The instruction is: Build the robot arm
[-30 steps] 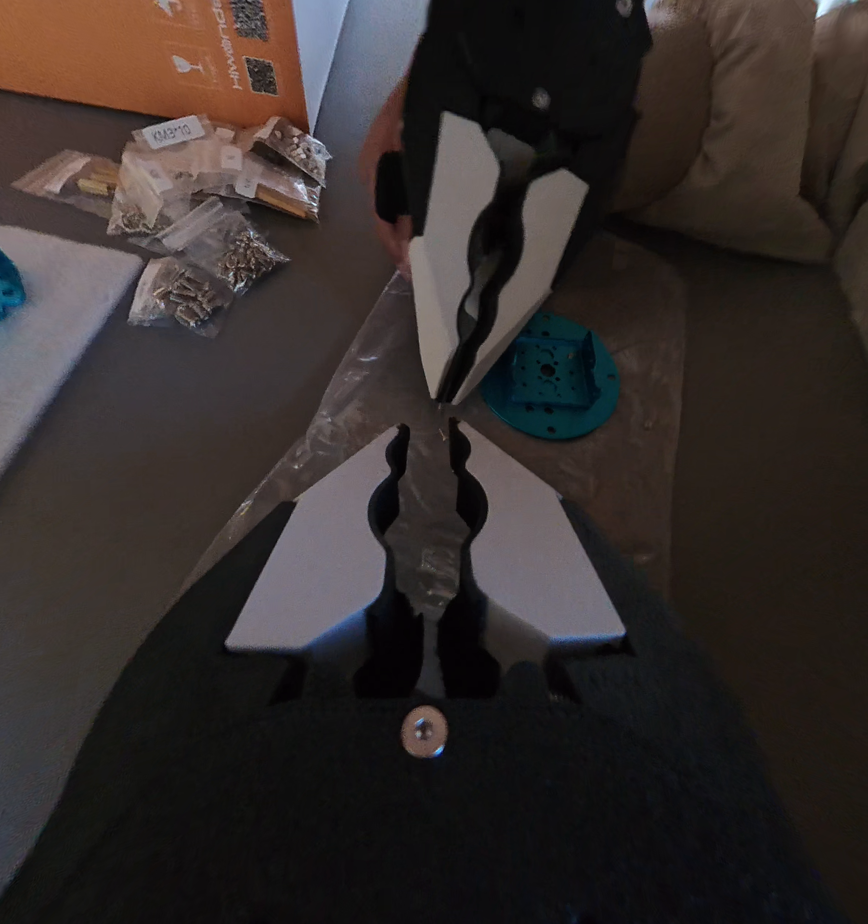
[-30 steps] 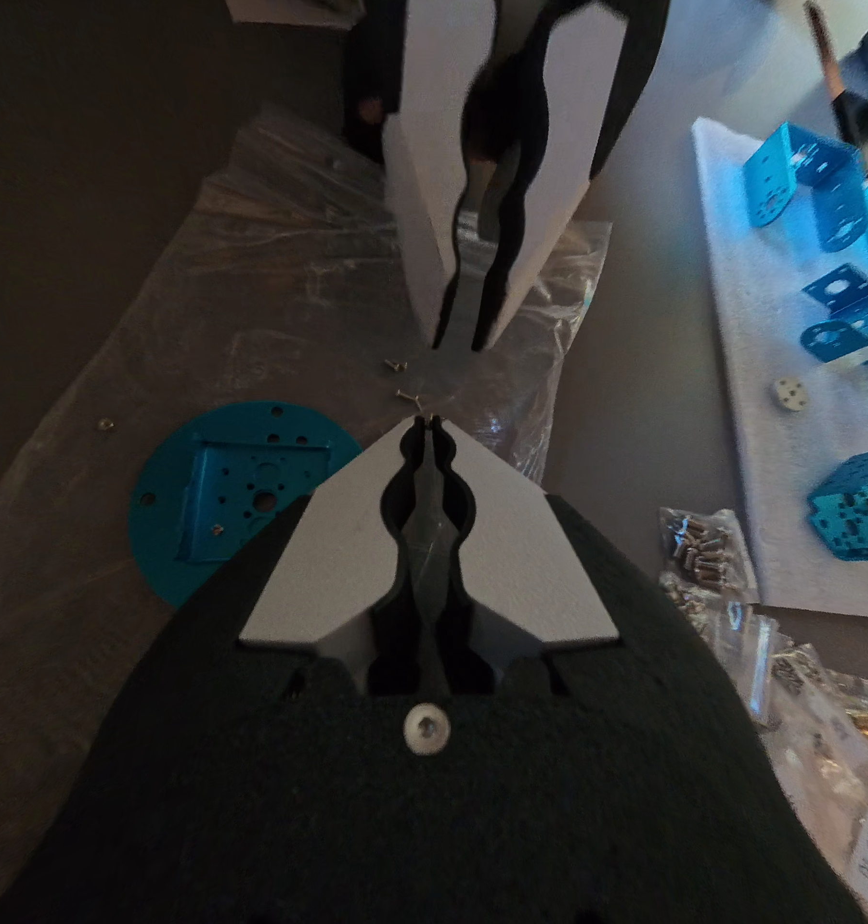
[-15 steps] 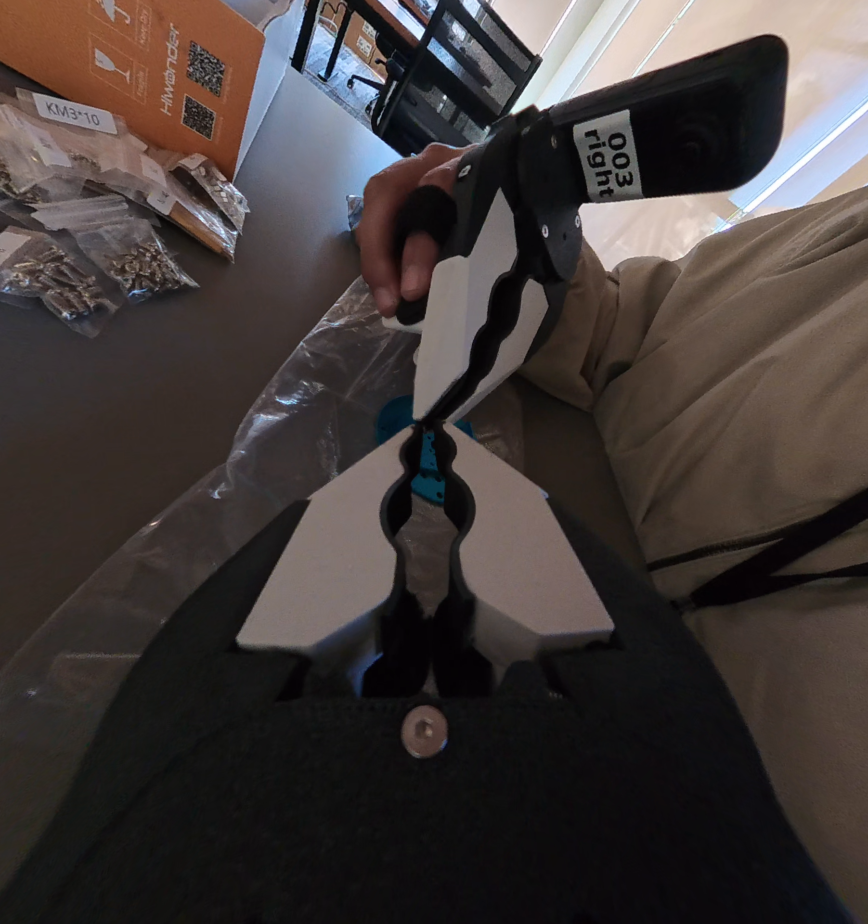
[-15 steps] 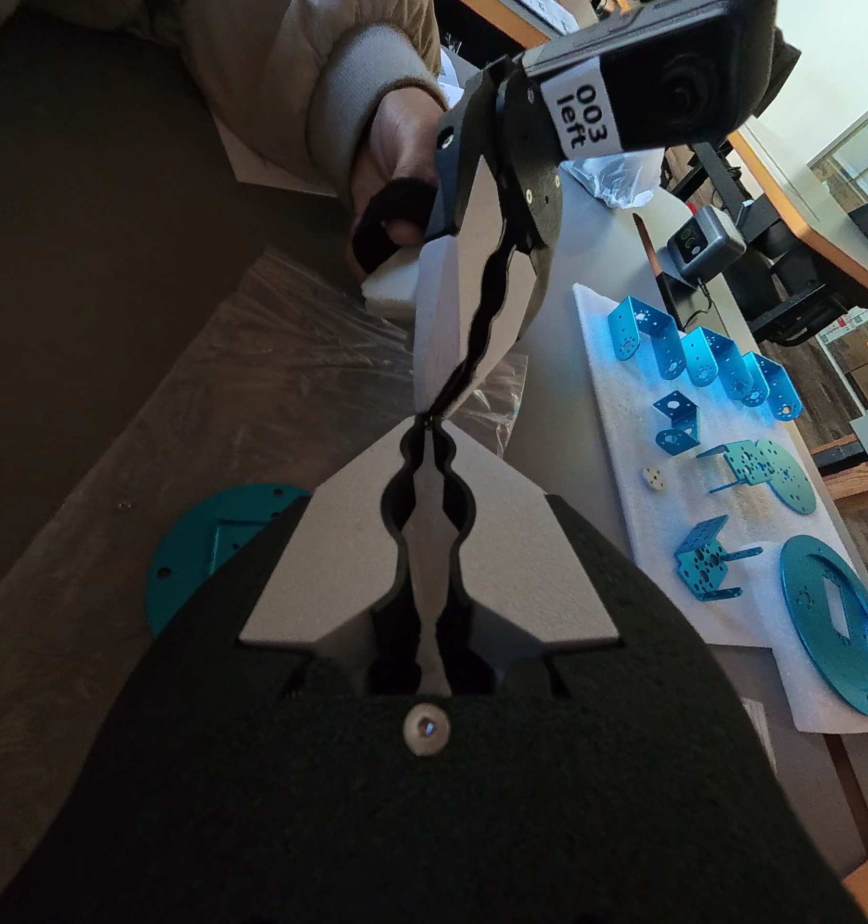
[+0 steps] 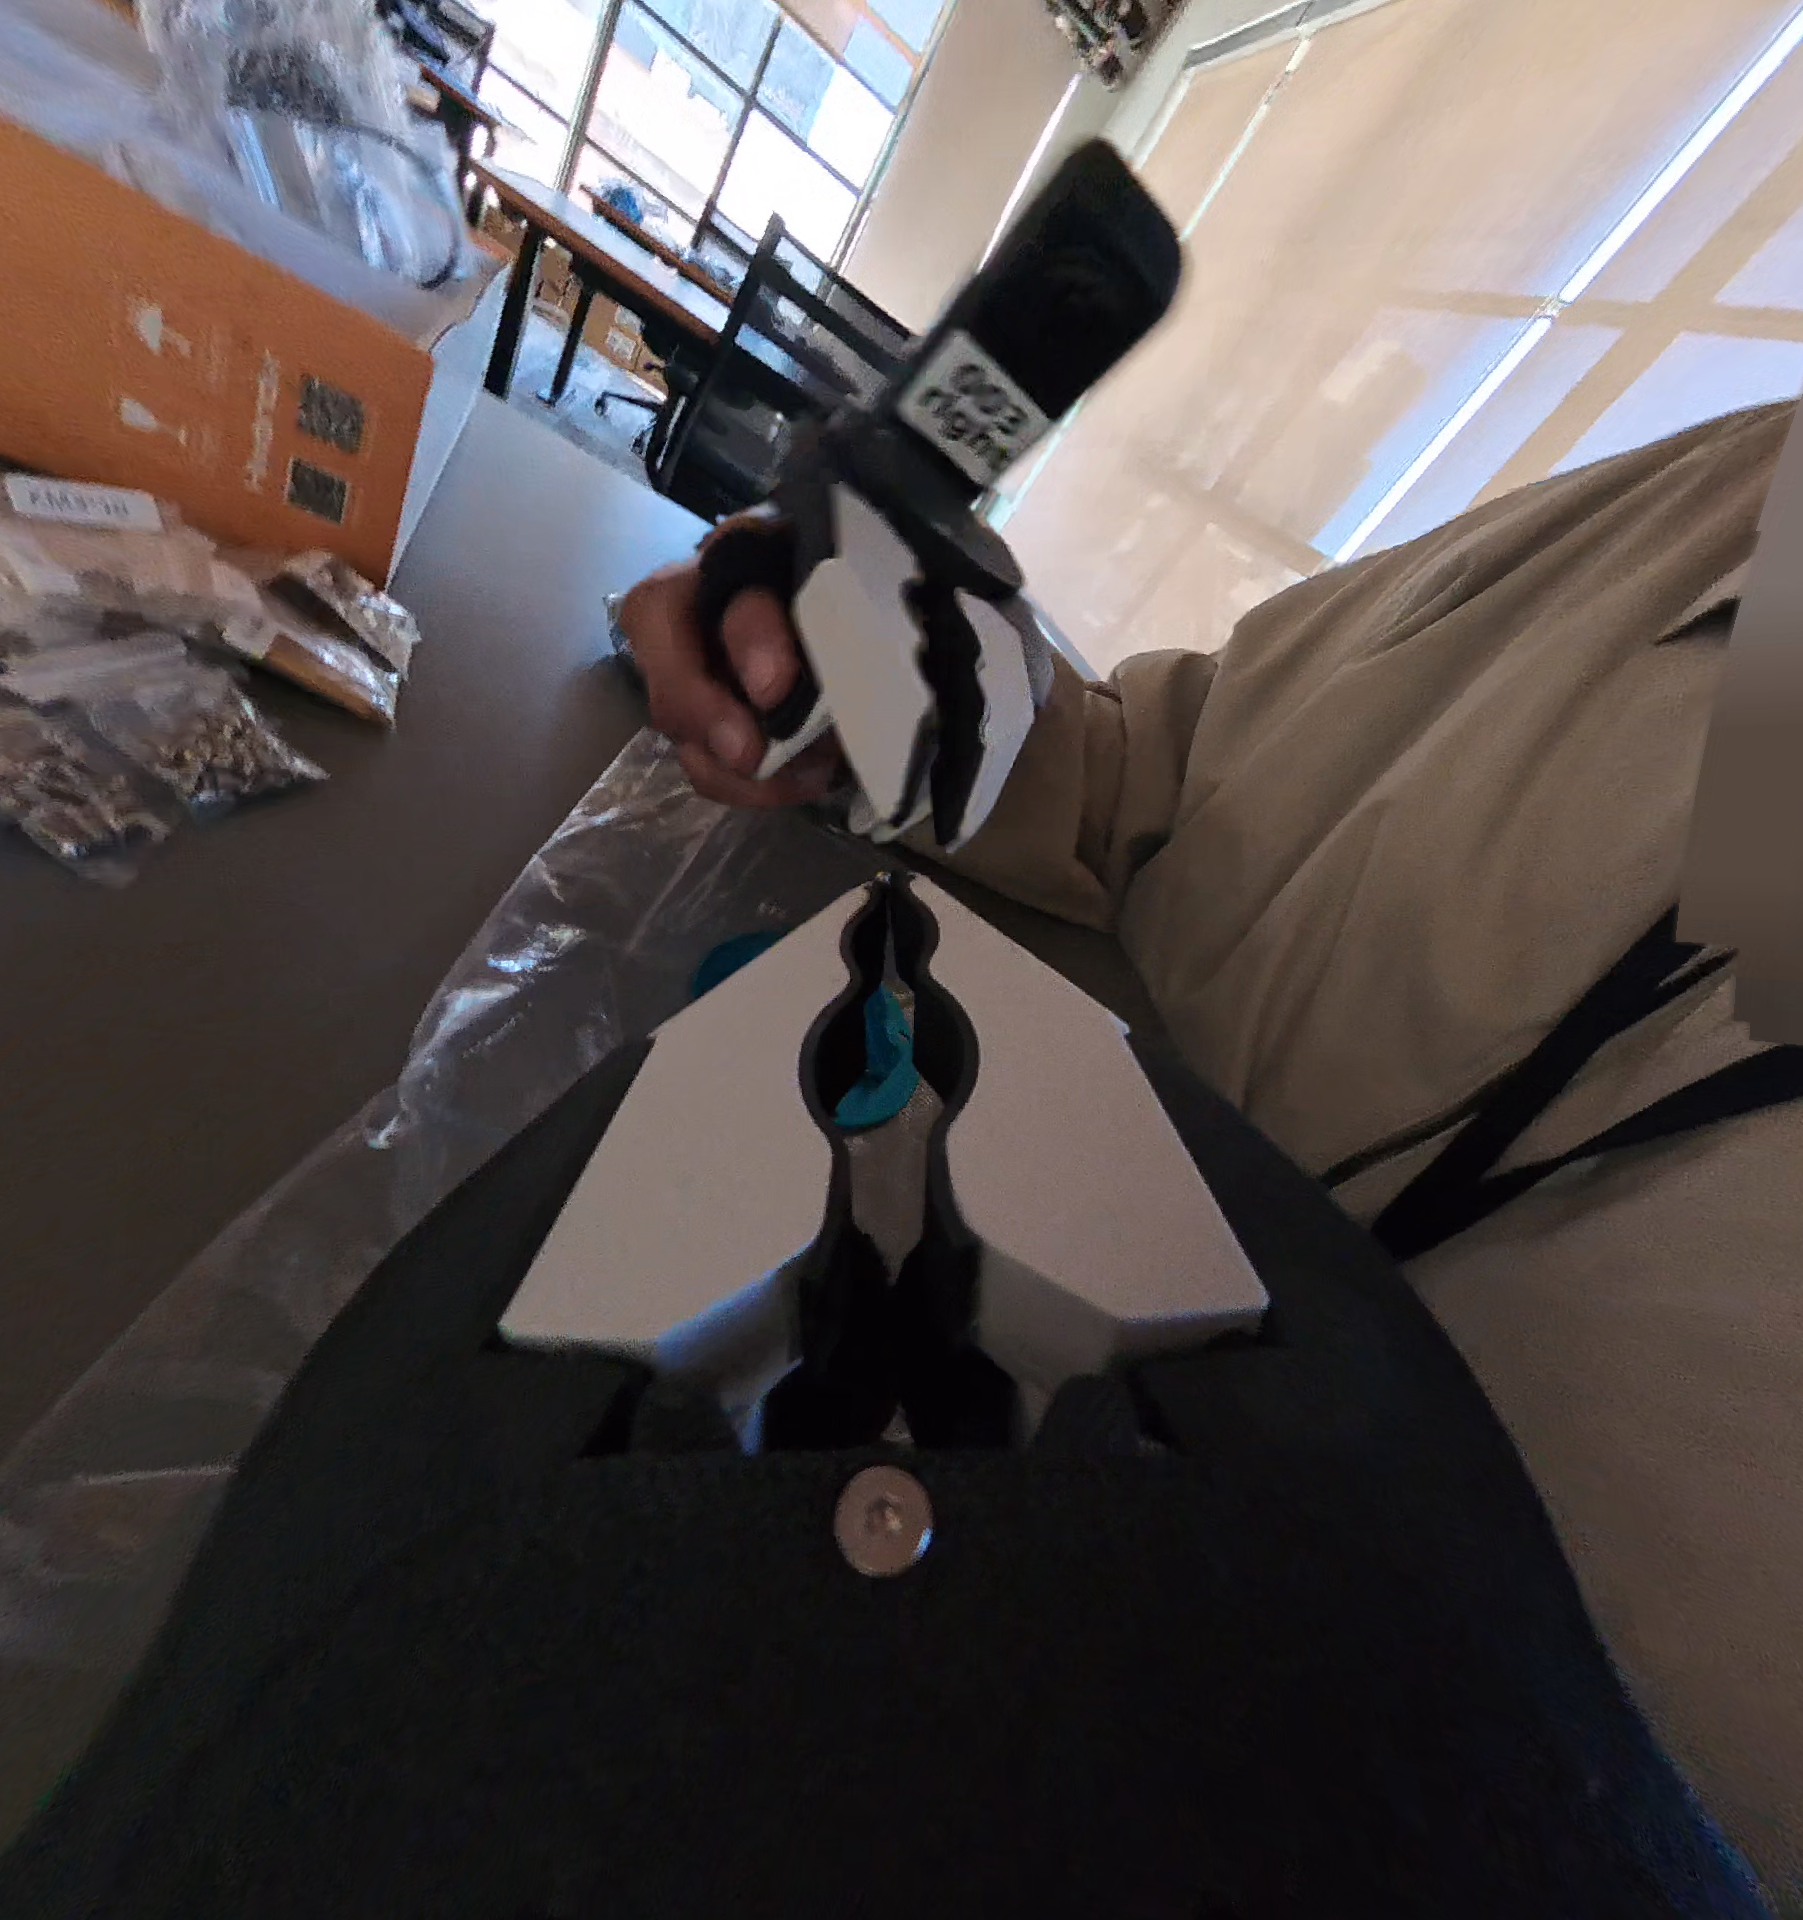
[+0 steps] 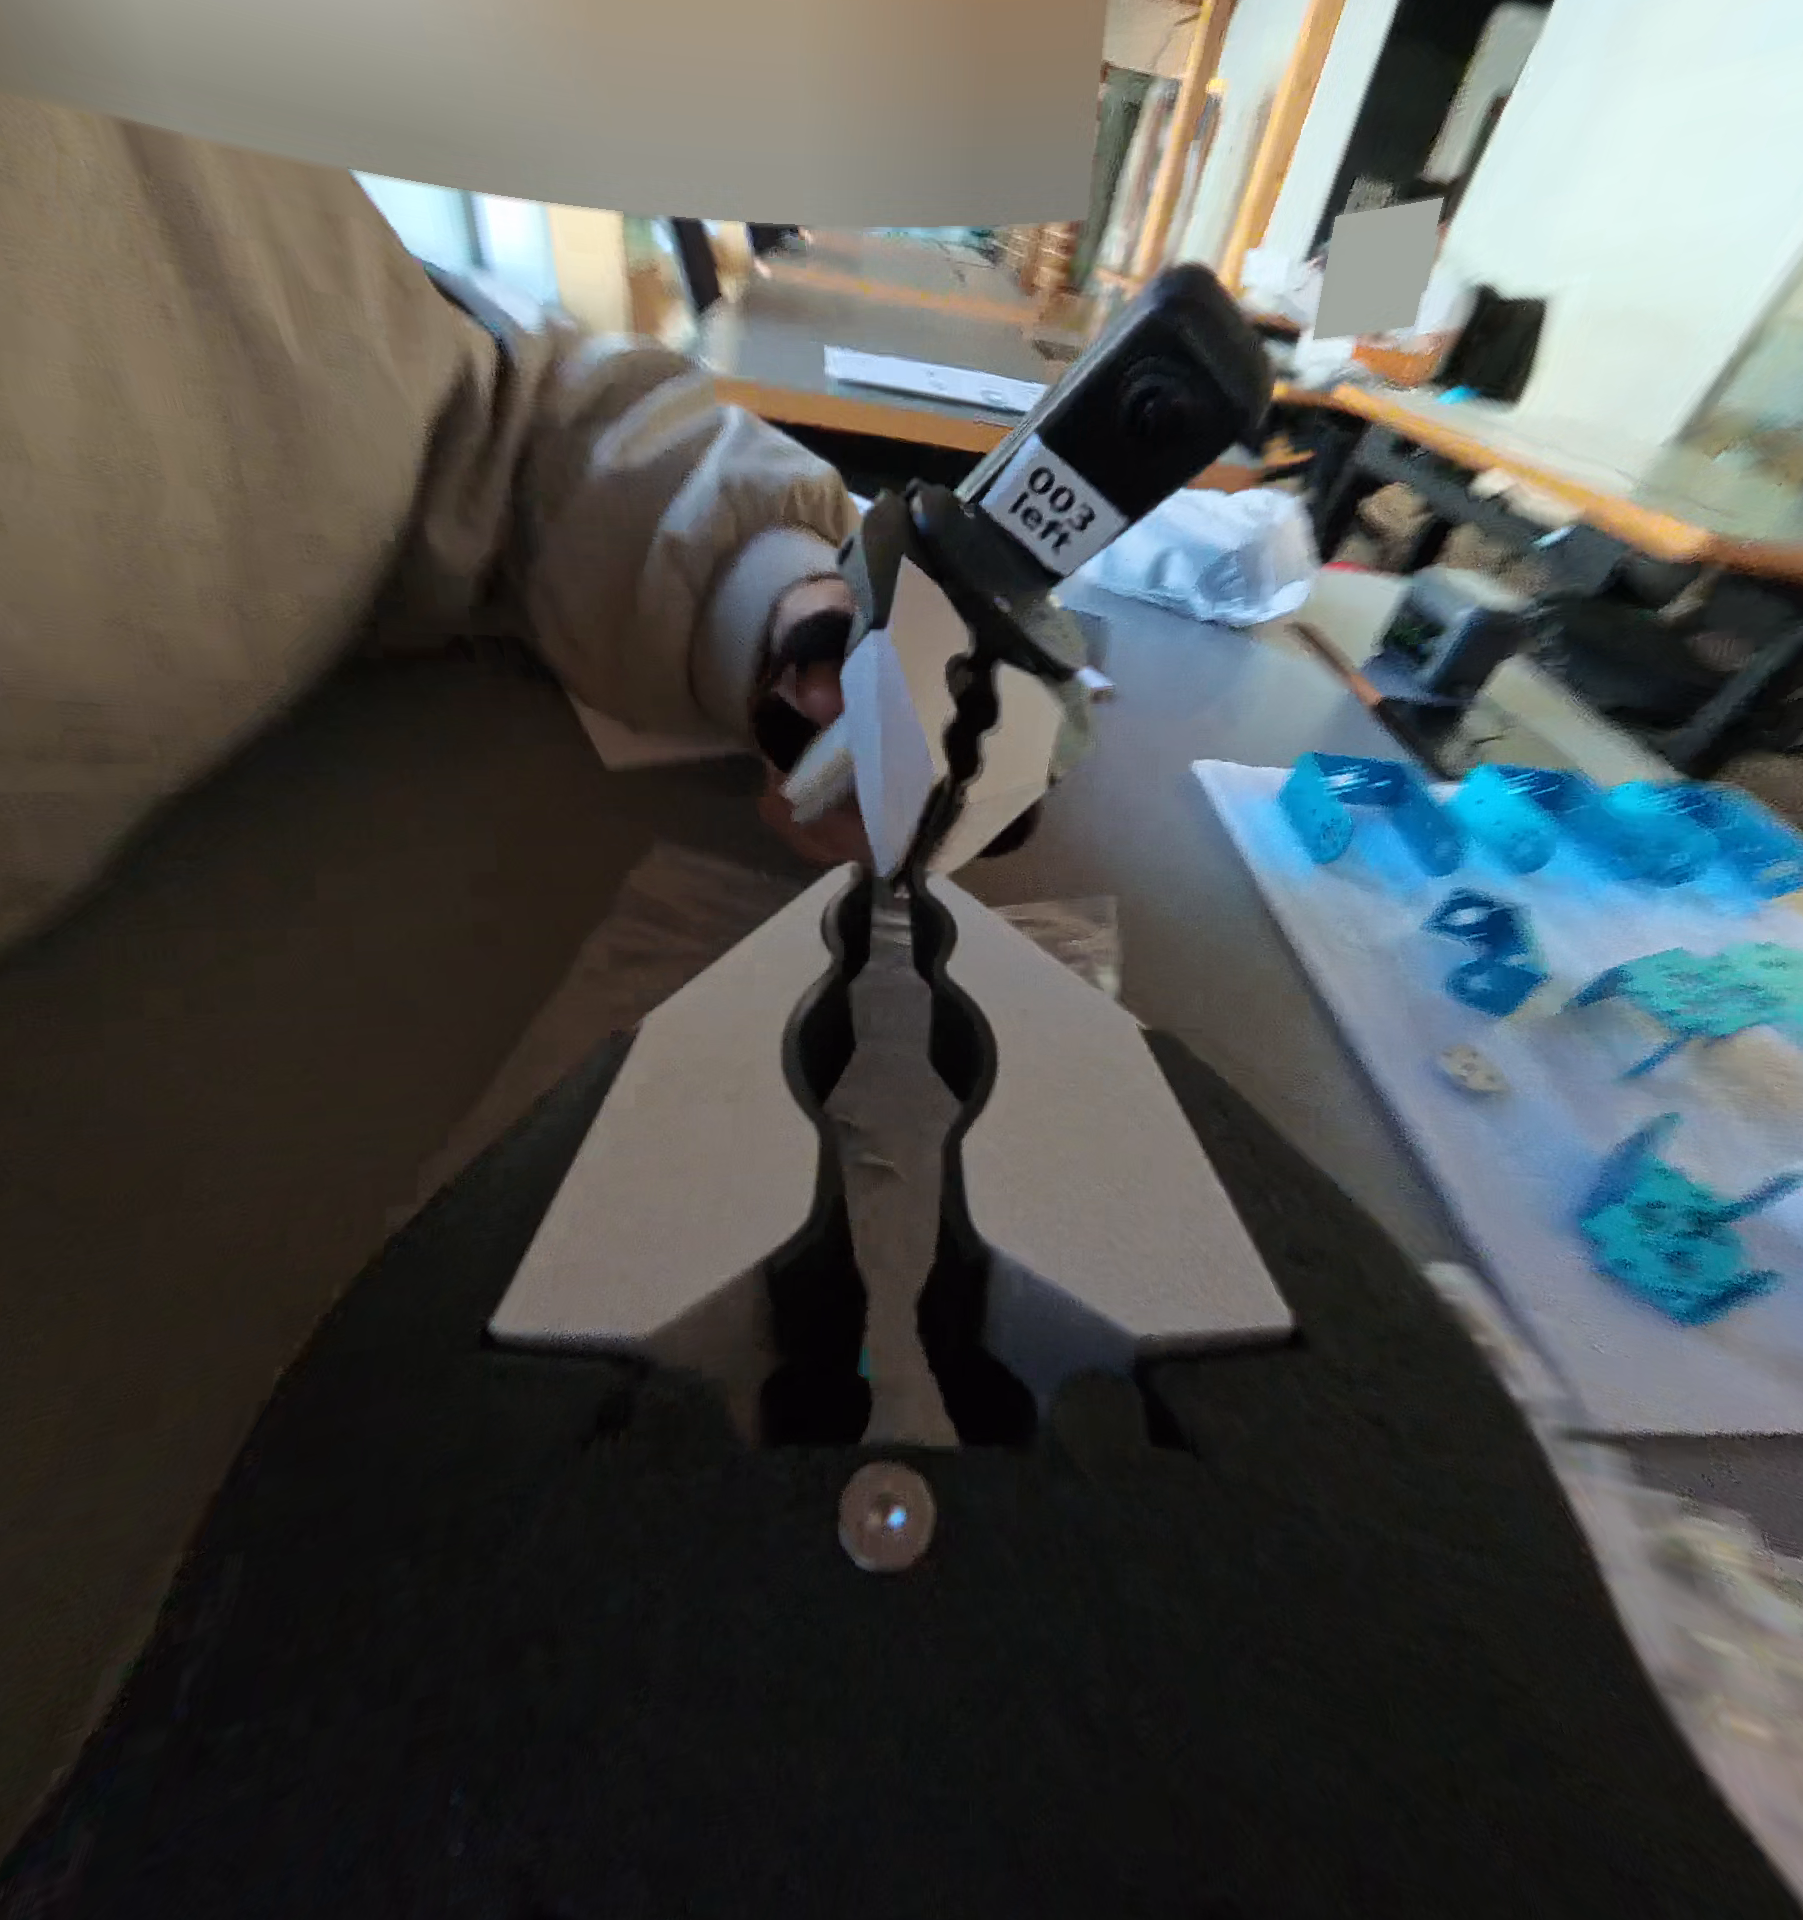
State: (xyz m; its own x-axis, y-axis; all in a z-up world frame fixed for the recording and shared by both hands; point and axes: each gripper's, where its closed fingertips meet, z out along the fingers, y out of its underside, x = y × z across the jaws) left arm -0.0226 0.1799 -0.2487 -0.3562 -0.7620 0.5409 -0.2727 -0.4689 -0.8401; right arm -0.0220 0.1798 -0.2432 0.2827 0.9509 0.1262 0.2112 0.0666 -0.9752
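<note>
Both grippers are lifted above the table and point at each other, tips close. My left gripper (image 5: 892, 883) is shut; a tiny metal glint at its tips looks like a small screw (image 5: 882, 879). My right gripper (image 6: 892, 883) is slightly open, and the left gripper (image 6: 909, 860) sits right at its tips. In the left wrist view the right gripper (image 5: 918, 831) hangs just beyond my tips, held by a hand (image 5: 710, 675). A teal round plate (image 5: 876, 1081) on a clear plastic sheet (image 5: 564, 935) shows below, through the finger gap.
Bags of screws (image 5: 149, 748) and an orange box (image 5: 149, 353) lie at the left of the dark table (image 5: 201, 1039). A white foam mat (image 6: 1396, 1039) with several blue brackets (image 6: 1551, 831) lies at the right. A beige jacket sleeve (image 5: 1396, 831) is close by. The grippers are tip to tip, or close to it.
Both grippers rose from the plastic sheet and tilted up. The left gripper went from open to shut at the right gripper's tips. The right gripper widened and drew slightly away.
</note>
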